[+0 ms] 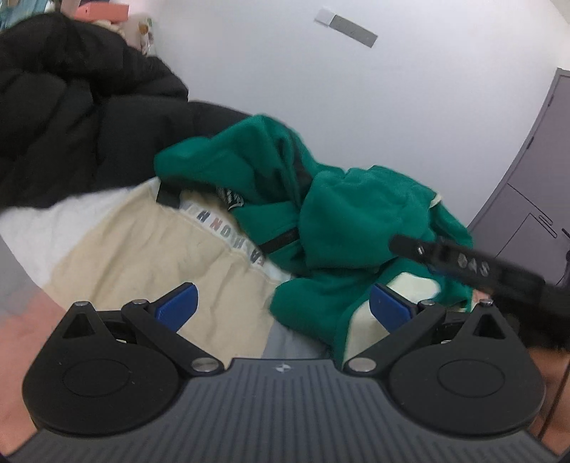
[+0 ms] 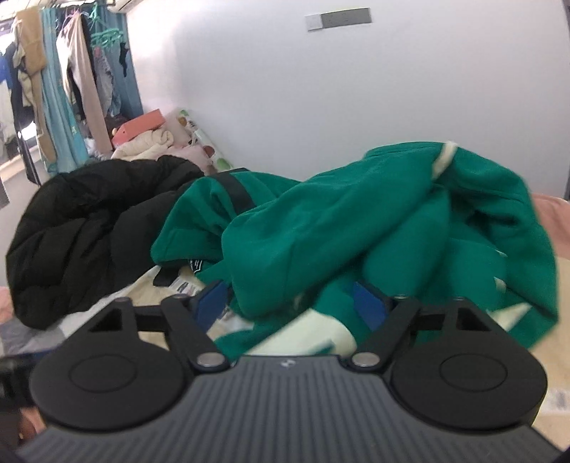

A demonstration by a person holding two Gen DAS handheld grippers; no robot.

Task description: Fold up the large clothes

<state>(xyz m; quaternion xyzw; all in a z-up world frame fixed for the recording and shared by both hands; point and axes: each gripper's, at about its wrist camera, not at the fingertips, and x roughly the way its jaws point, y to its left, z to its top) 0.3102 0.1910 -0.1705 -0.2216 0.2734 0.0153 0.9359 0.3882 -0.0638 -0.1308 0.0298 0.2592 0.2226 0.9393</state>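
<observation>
Green fleece (image 2: pixel 356 220) is bunched centre frame on the beige sheet (image 1: pixel 142 256), beside the black coat (image 1: pixel 71 117). Soft, bulky, floppy, so pinch the cream-lined hem at lower centre. Left gripper (image 1: pixel 281 306) gapes, nothing held. Right gripper (image 2: pixel 290 302) is parted with fleece between, not pinched.

White wall (image 2: pixel 320 89), grey wall plate (image 2: pixel 338 17), hanging clothes rack (image 2: pixel 64 78), pink box (image 2: pixel 139 128), grey cabinet (image 1: pixel 534 178)
</observation>
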